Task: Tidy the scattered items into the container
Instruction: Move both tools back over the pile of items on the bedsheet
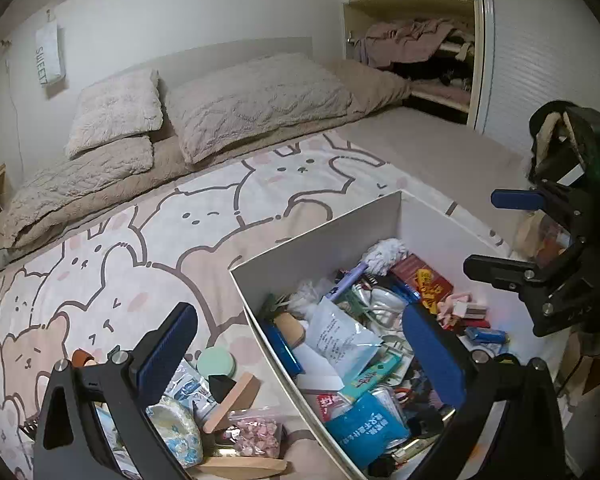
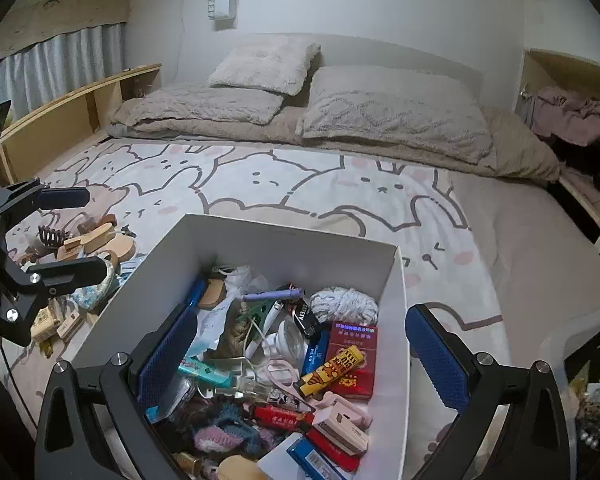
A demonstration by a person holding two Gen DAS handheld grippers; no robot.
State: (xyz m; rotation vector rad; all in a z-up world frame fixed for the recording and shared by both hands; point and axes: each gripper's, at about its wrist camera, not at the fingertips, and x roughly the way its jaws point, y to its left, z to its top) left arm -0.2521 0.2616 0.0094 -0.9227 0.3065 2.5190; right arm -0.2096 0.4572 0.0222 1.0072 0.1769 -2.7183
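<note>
A white box sits on the bed, filled with many small items. Loose items lie left of it: a green round case, a wooden block, a bag of pink sweets and a blue-patterned pouch; in the right wrist view they show as wooden pieces and a hair claw. My left gripper is open and empty, straddling the box's left wall; it also shows in the right wrist view. My right gripper is open and empty over the box; it also shows in the left wrist view.
The bed has a cartoon animal sheet, pillows and a folded blanket at its head. A wooden shelf runs along the left side. A wardrobe niche with clothes is at the right.
</note>
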